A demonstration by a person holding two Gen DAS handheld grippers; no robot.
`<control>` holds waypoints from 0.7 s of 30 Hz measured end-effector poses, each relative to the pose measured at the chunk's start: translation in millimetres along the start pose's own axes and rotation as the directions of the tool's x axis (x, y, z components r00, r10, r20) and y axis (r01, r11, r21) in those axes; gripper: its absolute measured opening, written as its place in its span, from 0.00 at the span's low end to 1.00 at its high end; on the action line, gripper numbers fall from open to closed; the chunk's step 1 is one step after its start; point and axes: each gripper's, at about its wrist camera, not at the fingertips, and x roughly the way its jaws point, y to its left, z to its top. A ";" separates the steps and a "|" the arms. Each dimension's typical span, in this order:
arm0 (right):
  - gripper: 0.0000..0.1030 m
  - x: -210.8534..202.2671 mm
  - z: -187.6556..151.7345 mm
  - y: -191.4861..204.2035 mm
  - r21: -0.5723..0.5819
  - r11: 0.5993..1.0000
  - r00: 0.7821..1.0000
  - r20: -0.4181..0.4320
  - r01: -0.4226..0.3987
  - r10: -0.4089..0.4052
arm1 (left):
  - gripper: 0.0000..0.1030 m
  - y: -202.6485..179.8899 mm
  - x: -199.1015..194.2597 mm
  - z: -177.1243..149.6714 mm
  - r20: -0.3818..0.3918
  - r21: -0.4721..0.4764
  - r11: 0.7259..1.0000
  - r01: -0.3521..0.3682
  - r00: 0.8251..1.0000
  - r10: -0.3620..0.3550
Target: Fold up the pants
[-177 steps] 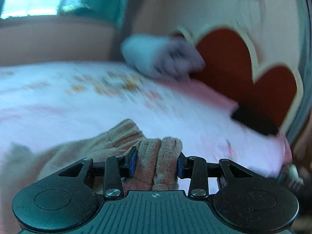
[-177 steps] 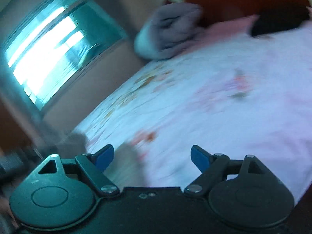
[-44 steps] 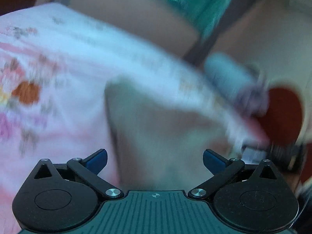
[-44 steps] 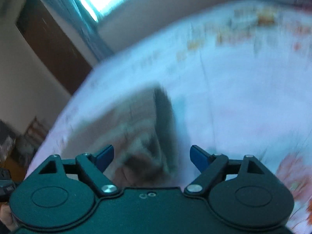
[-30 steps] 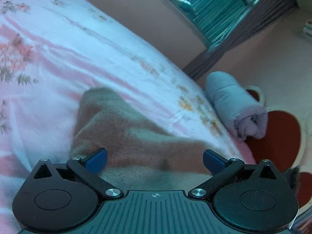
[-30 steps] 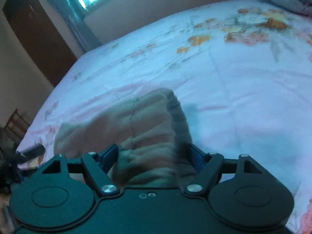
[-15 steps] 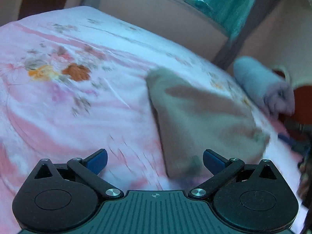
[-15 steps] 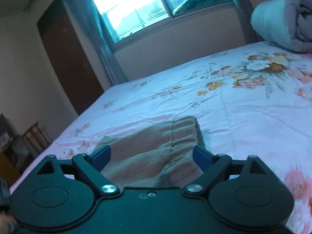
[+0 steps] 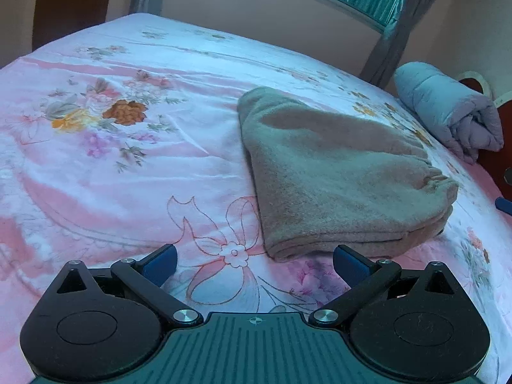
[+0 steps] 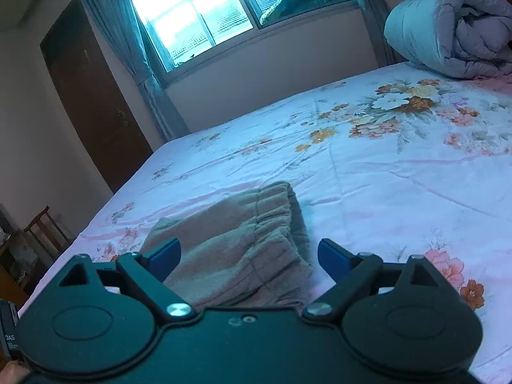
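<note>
folded tan fleece pants (image 9: pixel 336 172) lie flat on the pink floral bedsheet (image 9: pixel 112 160). left gripper (image 9: pixel 254 262) and right gripper (image 10: pixel 249 256) both gape apart, empty, near the pants.

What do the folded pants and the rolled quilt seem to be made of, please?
The pants look like soft beige fleece or terry: a fuzzy, matte nap with a gathered waistband. The rolled quilt seems to be padded, smooth grey-lilac fabric, puffy with stitched channels.
</note>
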 end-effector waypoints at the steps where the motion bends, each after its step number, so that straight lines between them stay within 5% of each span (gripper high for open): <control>1: 0.84 -1.1 -0.7 2.1 0.005 1.000 1.000 0.000 -0.003 0.003 | 1.00 0.0 -2.9 -0.6 0.003 -0.005 1.000 -0.003 1.000 0.003; 21: 0.94 -131.7 -33.4 25.4 -0.051 0.999 0.997 0.076 0.004 0.000 | 1.00 -57.8 -143.9 -34.3 0.144 0.150 0.986 -0.079 0.988 0.057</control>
